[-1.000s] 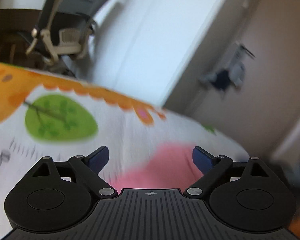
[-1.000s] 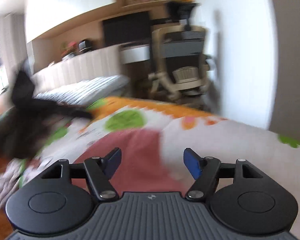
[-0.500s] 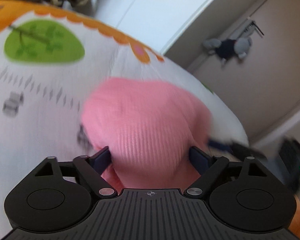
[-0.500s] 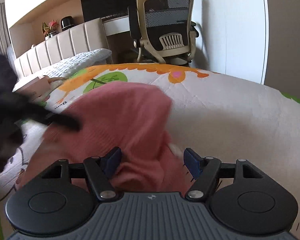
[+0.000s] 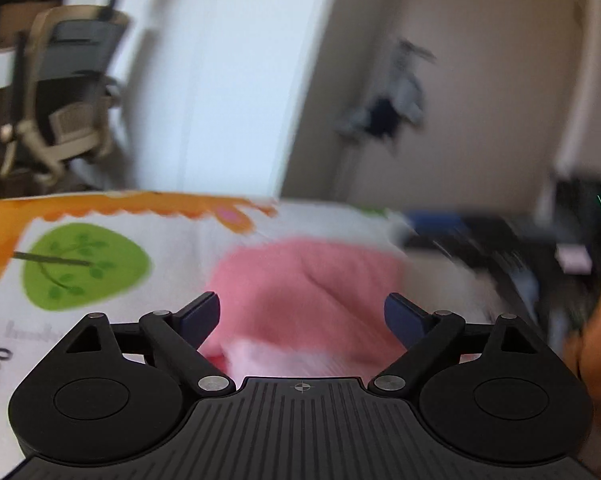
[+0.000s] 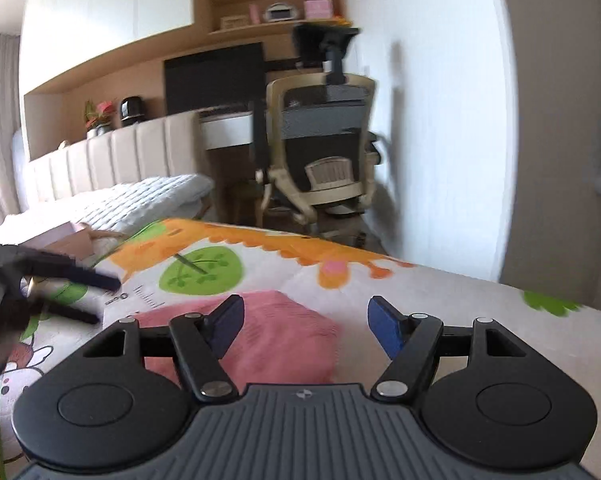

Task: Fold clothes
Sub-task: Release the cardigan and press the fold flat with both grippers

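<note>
Both the left hand-held gripper point(image 5: 302, 314) and right hand-held gripper point(image 6: 306, 322) are gaping wide, empty, above the folded pink knit garment point(image 5: 312, 276) lying mid-frame on the cartoon-print mat point(image 6: 260, 268).

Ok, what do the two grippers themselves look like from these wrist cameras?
Both match: the left gripper and right gripper have a ribbed dark grey body with a small crosshair mark, two round black discs, black link arms with silver pins, and dark blue fingers. No cables or sleeves show.

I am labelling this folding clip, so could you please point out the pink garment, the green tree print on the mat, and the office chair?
pink garment point(image 6: 276, 336), right wrist view, on its flat top.
green tree print point(image 6: 200, 270), right wrist view, middle of the green patch.
office chair point(image 6: 320, 136), right wrist view, on the backrest.
</note>
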The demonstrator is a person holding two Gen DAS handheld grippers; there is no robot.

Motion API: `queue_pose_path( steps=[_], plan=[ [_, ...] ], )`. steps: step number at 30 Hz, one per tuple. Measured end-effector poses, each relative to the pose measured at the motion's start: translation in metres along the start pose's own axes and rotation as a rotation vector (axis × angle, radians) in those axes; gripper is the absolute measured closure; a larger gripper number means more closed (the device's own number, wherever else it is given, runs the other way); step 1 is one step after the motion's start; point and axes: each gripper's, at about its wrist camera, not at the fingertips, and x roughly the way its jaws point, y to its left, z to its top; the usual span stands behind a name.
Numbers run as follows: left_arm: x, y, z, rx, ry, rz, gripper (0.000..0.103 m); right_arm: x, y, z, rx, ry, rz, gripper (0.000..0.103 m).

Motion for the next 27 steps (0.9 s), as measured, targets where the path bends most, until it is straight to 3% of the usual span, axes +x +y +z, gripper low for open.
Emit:
queue_pose_path(
  steps=[1,3,5,8,12,14,18,20,24,27],
  plan=[
    [0.008,-0.009,-0.005,0.022,0.037,-0.016,0.01,0.012,0.004,-0.001,-0.022,0.032,-0.003,0.033],
    [0.023,-0.024,-0.017,0.068,0.1,-0.033,0.011,0.045,0.01,-0.015,-0.109,0.122,-0.087,0.033],
    [0.032,-0.036,-0.027,0.121,0.131,-0.024,0.011,0.068,0.0,-0.03,-0.093,0.195,-0.123,0.029],
    [0.033,-0.048,-0.034,0.185,0.144,-0.014,0.01,0.064,-0.014,-0.029,-0.01,0.193,-0.11,0.028],
    [0.012,-0.04,-0.025,0.12,0.115,-0.108,0.01,0.033,-0.003,-0.022,-0.119,0.122,-0.201,0.028],
    [-0.003,-0.035,-0.016,0.094,0.052,-0.134,0.01,0.012,0.002,-0.018,-0.115,0.081,-0.176,0.028],
    [-0.005,-0.019,-0.005,0.08,-0.028,-0.037,0.009,-0.018,0.027,-0.016,-0.134,0.026,-0.032,0.028],
    [0.004,-0.008,-0.004,0.045,-0.038,0.005,0.009,-0.012,0.043,-0.026,-0.188,0.071,0.007,0.028],
    [0.03,-0.003,-0.009,-0.001,0.019,0.007,0.009,0.012,0.051,-0.054,-0.242,0.205,-0.013,0.028],
    [0.048,-0.007,-0.017,0.017,0.084,0.027,0.009,0.003,0.043,-0.055,-0.24,0.22,-0.017,0.028]
  ],
)
